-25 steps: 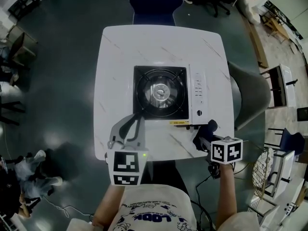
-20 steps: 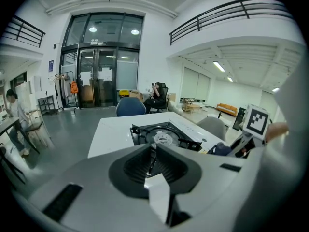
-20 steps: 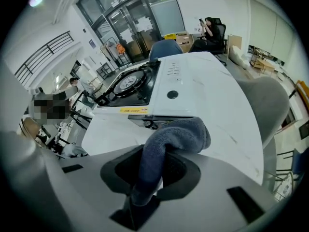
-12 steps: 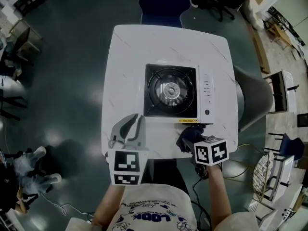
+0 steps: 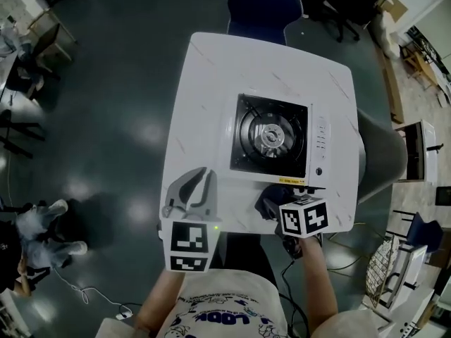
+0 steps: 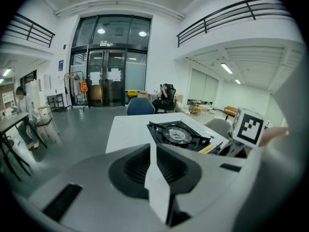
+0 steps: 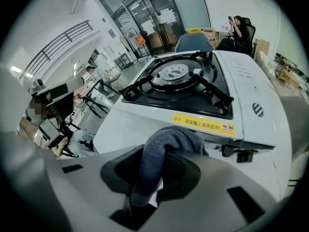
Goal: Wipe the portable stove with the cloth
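A square white table (image 5: 204, 104) with faint grey veining and rounded corners carries a single thing: the portable stove (image 5: 271, 136). The stove sits flat on the right half of the top, nearer the near edge than the far one. Its black burner part is on the left and its white control strip on the right. The table's left half and far part show bare white top

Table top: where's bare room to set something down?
Free: table strip left of the portable stove, and the band beyond it toward the blue chair. Crowded: near edge, with left gripper and right gripper holding the cloth.
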### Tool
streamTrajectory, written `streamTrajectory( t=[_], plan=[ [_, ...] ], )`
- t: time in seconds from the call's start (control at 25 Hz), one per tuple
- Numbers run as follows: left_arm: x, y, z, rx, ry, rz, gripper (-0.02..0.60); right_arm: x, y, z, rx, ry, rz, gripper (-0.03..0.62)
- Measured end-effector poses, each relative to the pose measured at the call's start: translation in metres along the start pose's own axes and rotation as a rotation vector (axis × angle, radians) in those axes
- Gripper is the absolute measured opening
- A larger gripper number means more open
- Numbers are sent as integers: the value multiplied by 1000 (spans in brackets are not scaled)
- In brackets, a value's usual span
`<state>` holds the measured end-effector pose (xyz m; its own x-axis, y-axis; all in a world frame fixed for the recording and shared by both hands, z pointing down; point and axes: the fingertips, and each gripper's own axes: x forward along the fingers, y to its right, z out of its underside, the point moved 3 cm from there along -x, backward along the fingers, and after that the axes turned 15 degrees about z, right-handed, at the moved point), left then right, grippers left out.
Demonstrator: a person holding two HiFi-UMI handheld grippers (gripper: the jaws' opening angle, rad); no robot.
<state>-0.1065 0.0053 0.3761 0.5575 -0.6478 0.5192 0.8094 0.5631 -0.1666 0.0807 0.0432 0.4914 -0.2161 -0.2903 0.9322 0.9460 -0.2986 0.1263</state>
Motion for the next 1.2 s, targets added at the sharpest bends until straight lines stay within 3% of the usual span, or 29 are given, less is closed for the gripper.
streamTrajectory(
  t=[1.2],
  plan=[
    [-83,-74,47,-187,52,-242,44,38,-106,-35,-258,-82,-117,91]
  ],
)
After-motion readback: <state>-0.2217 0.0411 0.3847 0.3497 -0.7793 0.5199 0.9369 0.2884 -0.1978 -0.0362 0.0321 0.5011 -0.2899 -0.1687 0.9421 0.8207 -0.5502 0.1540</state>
